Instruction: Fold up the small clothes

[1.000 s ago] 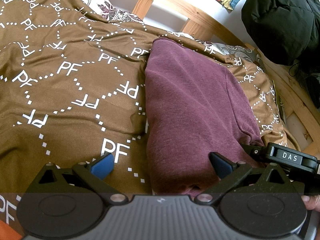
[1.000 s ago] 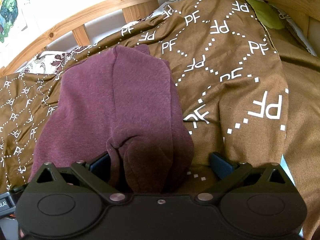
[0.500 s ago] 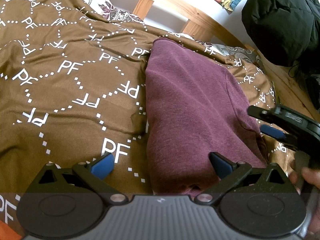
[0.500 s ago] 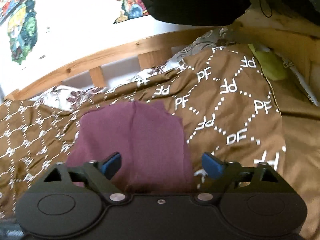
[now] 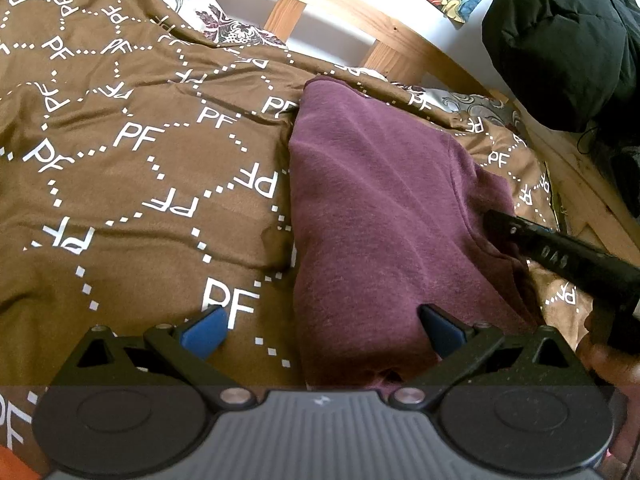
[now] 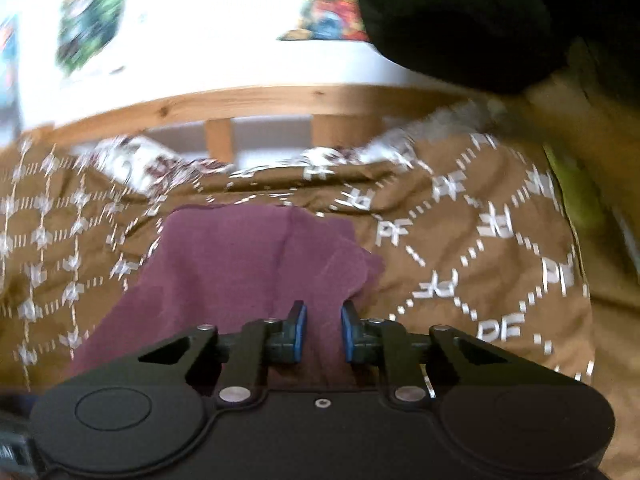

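A maroon garment (image 5: 380,216) lies folded lengthwise on the brown PF-patterned blanket (image 5: 120,184). My left gripper (image 5: 320,328) is open above the garment's near left edge, one blue pad over the blanket and one over the cloth. My right gripper (image 6: 322,332) has its jaws nearly closed over the garment (image 6: 240,264) near its right edge; whether cloth is pinched between the pads is unclear in the blurred view. The right gripper also shows in the left wrist view (image 5: 560,256), lying against the garment's right side.
A wooden bed frame (image 5: 400,36) runs along the far side. A black jacket (image 5: 560,40) hangs at the right. A patterned pillow (image 5: 236,32) peeks from under the blanket. A green cloth (image 6: 576,192) lies at the right edge.
My right gripper rose and tilted, then closed from wide open to nearly shut over the garment's right side. My left gripper stayed still and open.
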Demonstrator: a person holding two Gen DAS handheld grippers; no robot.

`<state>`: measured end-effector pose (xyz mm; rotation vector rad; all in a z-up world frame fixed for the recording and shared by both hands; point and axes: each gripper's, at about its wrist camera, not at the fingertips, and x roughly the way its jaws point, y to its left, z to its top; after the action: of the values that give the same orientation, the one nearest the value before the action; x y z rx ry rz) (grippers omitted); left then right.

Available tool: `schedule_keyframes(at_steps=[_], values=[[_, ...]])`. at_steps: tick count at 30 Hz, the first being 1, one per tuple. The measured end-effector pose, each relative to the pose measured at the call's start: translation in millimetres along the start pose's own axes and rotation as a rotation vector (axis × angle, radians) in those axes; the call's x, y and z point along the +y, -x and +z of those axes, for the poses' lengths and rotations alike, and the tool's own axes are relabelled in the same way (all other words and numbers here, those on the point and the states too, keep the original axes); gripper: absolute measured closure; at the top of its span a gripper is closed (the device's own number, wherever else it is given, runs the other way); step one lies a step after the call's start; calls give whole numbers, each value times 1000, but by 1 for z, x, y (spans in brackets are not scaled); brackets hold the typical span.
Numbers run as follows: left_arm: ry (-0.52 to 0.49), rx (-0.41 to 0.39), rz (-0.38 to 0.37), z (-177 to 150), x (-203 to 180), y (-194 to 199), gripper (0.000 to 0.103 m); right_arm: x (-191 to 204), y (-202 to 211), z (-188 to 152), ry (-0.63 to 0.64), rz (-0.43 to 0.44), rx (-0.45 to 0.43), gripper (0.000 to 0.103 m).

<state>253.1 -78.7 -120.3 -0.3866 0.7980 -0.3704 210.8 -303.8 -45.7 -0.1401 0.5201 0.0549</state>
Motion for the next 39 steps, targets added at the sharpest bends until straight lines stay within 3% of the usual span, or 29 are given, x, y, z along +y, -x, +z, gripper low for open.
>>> schedule_keyframes(at_steps=[8, 11, 13, 22, 24, 29, 32, 39], values=[[0, 0, 0, 0, 0, 0, 0, 50, 2, -13, 418, -112, -41, 83], [1, 0, 0, 0, -1, 0, 0, 49, -2, -15, 444, -142, -32, 84], [1, -1, -1, -1, -1, 0, 0, 41, -4, -12, 407, -157, -30, 91], [5, 4, -18, 1, 0, 0, 0, -8, -17, -4, 88, -106, 26, 90], [-2, 5, -15, 0, -1, 0, 0, -17, -16, -1, 10, -84, 23, 83], [-16, 6, -10, 0, -3, -1, 0, -49, -17, -1, -240, -11, 9, 42], [-16, 5, -10, 0, -3, -2, 0, -61, -22, -3, -351, 61, 4, 30], [-20, 5, -9, 0, -3, -2, 0, -78, -44, -8, -538, 176, 34, 20]])
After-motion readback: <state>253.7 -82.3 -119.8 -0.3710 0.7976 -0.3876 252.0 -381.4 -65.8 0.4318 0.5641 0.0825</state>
